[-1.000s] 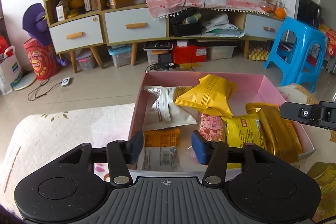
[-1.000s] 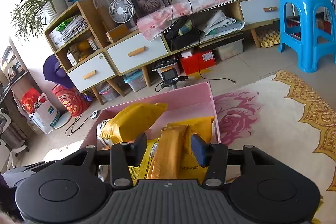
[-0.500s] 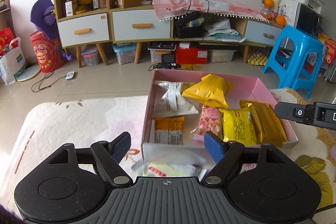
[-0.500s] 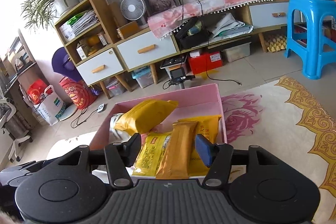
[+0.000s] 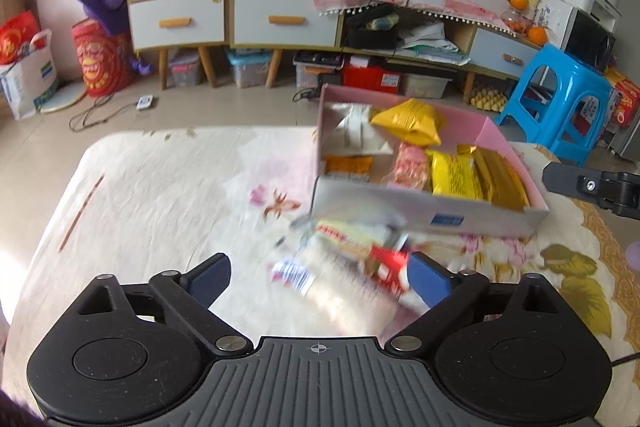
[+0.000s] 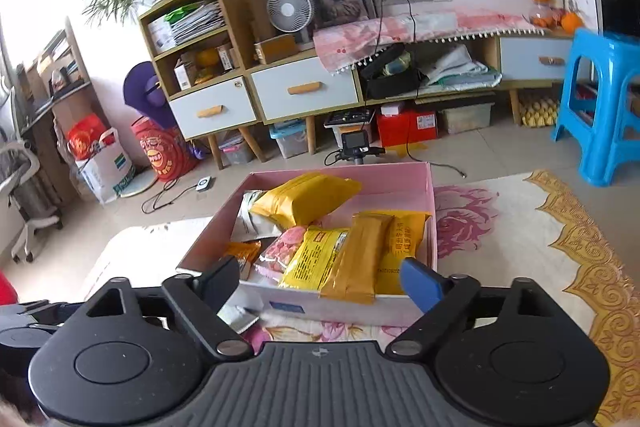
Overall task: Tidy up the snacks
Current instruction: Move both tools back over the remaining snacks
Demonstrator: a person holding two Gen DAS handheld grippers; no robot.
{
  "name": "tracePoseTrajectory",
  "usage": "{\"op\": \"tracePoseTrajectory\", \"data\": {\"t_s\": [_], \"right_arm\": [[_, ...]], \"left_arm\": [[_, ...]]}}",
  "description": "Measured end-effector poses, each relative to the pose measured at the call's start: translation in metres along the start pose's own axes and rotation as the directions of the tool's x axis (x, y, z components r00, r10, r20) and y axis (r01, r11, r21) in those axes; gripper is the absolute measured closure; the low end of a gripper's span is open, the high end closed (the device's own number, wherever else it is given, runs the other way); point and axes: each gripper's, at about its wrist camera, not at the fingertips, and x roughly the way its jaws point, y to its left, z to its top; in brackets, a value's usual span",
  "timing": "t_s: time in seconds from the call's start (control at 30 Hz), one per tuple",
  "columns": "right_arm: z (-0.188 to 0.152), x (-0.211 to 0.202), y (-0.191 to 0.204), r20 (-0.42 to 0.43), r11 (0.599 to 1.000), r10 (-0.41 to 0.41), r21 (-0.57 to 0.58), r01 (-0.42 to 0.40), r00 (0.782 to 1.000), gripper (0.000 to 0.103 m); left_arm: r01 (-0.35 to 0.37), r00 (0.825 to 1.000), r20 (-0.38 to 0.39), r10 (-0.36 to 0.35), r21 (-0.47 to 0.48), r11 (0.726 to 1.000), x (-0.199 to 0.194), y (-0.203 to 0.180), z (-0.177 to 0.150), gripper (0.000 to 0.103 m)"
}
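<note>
A pink box [image 5: 492, 131] on the floral cloth holds several snack packs: a yellow pillow pack [image 5: 408, 121], a white pack [image 5: 354, 133], a pink pack [image 5: 410, 167] and gold packs [image 5: 498, 179]. My left gripper [image 5: 320, 279] is open, pulled back in front of the box. Loose packs, blurred, lie on the cloth between its fingers: a pale bag with a red label [image 5: 352, 275]. My right gripper [image 6: 320, 277] is open just before the box's near wall [image 6: 320, 305], above nothing held. The gold packs [image 6: 360, 259] lie right ahead of it.
The table's rounded left edge [image 5: 80, 163] drops to the floor. The right gripper's arm [image 5: 592, 187] shows right of the box. A blue stool [image 5: 560, 103] and low cabinets [image 5: 280, 23] stand beyond the table. A gold-patterned cloth border [image 6: 592, 267] runs on the right.
Both grippers have opened wide and drawn back from the box. The left one now sits over loose packs lying in front of the box.
</note>
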Motion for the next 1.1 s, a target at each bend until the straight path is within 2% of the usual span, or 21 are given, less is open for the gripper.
{"op": "tracePoseTrajectory", "data": {"t_s": [0.1, 0.33, 0.7, 0.93, 1.1], "right_arm": [[-0.005, -0.007, 0.006, 0.009, 0.997, -0.007, -0.074, 0.007, 1.0, 0.015], [-0.026, -0.023, 0.012, -0.004, 0.978, -0.016, -0.208, 0.015, 1.0, 0.011], [-0.066, -0.038, 0.013, -0.084, 0.96, -0.002, -0.278, -0.021, 0.996, 0.011], [-0.084, -0.041, -0.003, -0.116, 0.963, -0.025, -0.27, -0.007, 0.993, 0.011], [-0.085, -0.041, -0.019, -0.115, 0.968, -0.052, -0.249, 0.022, 0.992, 0.011]], "left_arm": [[-0.026, 0.999, -0.019, 0.026, 0.0, 1.0, -0.005, 0.006, -0.013, 0.006], [-0.021, 0.998, -0.062, 0.023, 0.028, 0.999, -0.013, 0.017, -0.038, 0.006], [-0.039, 0.998, -0.048, 0.043, 0.081, 0.996, -0.024, 0.022, -0.061, 0.006], [0.002, 0.999, -0.032, 0.002, 0.117, 0.993, -0.025, 0.004, -0.064, 0.006], [0.039, 0.999, -0.022, -0.037, 0.111, 0.993, -0.022, -0.012, -0.061, 0.006]]}}
